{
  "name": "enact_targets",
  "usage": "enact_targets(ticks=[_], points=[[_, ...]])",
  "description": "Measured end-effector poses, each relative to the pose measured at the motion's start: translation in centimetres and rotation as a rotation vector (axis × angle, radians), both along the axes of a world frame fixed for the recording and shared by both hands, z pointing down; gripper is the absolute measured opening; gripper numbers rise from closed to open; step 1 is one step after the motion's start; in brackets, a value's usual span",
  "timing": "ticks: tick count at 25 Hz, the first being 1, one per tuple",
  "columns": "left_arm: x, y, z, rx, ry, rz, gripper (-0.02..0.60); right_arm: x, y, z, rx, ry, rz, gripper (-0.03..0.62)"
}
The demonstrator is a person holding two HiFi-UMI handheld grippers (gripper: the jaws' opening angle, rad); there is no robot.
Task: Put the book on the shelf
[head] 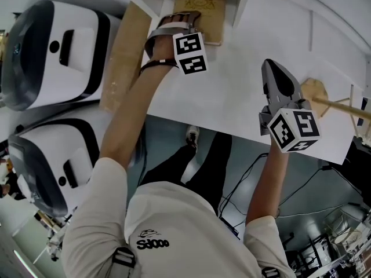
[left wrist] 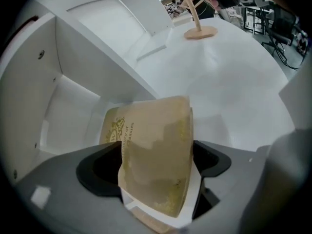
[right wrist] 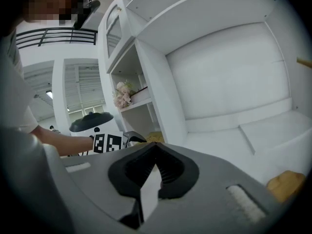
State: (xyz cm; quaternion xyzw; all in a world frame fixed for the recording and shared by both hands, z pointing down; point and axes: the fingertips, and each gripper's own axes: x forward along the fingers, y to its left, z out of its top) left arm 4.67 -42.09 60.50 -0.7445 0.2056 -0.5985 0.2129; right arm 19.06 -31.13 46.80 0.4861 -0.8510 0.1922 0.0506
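From my station, the book looks as good as delivered. It lies cover up in the shelf compartment at the back edge of the white bench, between two white uprights. Its near end pokes out towards me.

The left gripper is angled down at that near end. Its tongs are spread wide, with the book's end between them. On the left there is a clear gap between pad and cover. On the right the book runs close against the pad, and I can't be sure it isn't brushing it, but nothing is being squeezed. I read that as let go, not gripped.

The right gripper hangs over the bench's front edge, well apart from the book. Its tongs are pressed together on nothing. A wooden stand sits just beside it, towards the right end of the bench.

In my judgement the carrying and placing are done. What remains is to draw the left gripper back without dragging the book out. It may also need a nudge deeper, since its end sits at the compartment's mouth.
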Motion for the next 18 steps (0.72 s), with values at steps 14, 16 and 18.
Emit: enact_targets(ticks=[14,16,18], points=[[-2.7,-3.1,-1.5,0.108,-0.038,-0.067,0.302,-2.0,-1.2,0.7,-0.037,-0.066,-0.074,0.002],[-2.7,-4.3,-1.5,0.118,-0.041,-0.080,0.301,-2.2,-1.3,0.8,-0.042,-0.065,-0.088,0.002],[-2.6,-5.5,-1.4,0.121,-0.045,-0.089,0.301,-2.1,-1.3,1.0,-0.045,-0.056,-0.098,0.002]])
